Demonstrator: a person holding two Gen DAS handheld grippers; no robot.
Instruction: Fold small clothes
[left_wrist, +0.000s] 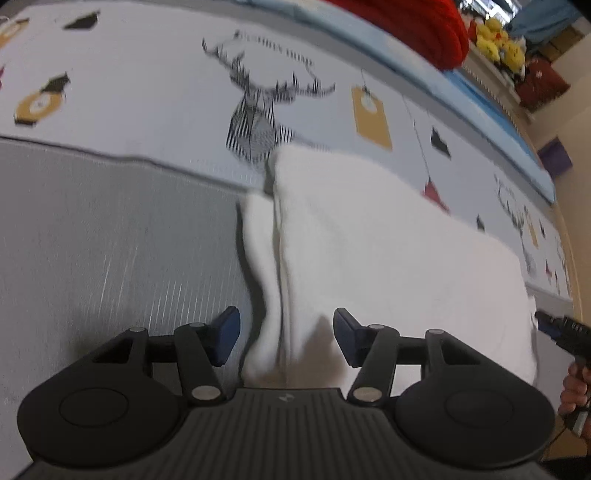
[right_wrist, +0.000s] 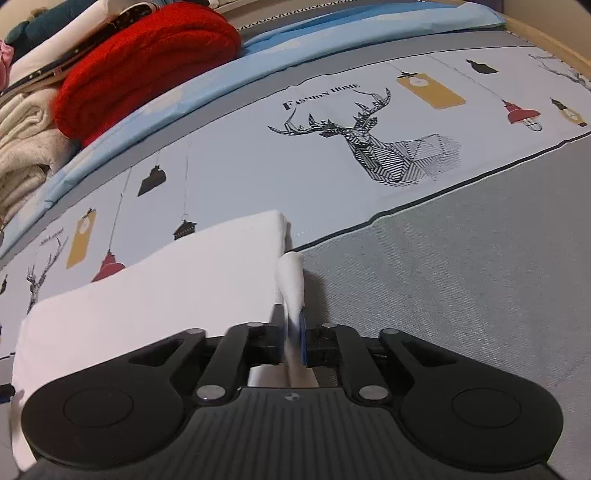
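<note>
Printed bedding with a deer motif backs the left wrist view, where the left hand-held gripper (left_wrist: 286, 338) hangs open astride the white garment (left_wrist: 388, 258) running lengthwise away from it, while in the right wrist view "FASHION HOME" (right_wrist: 320, 95) reads above the deer, and the right hand-held gripper (right_wrist: 293, 341) pinches that garment's near edge, nearer.

1. Light is even, soft and indoor, moderately bright in both views.
2. The left view is smeared by motion blur: the deer print (left_wrist: 258, 114) is streaked.
3. The right view is sharp; its lettering (right_wrist: 320, 95) reads clearly.
4. Fisheye bends the edges.
5. A soft shadow lies under the cloth (left_wrist: 369, 240).
</note>
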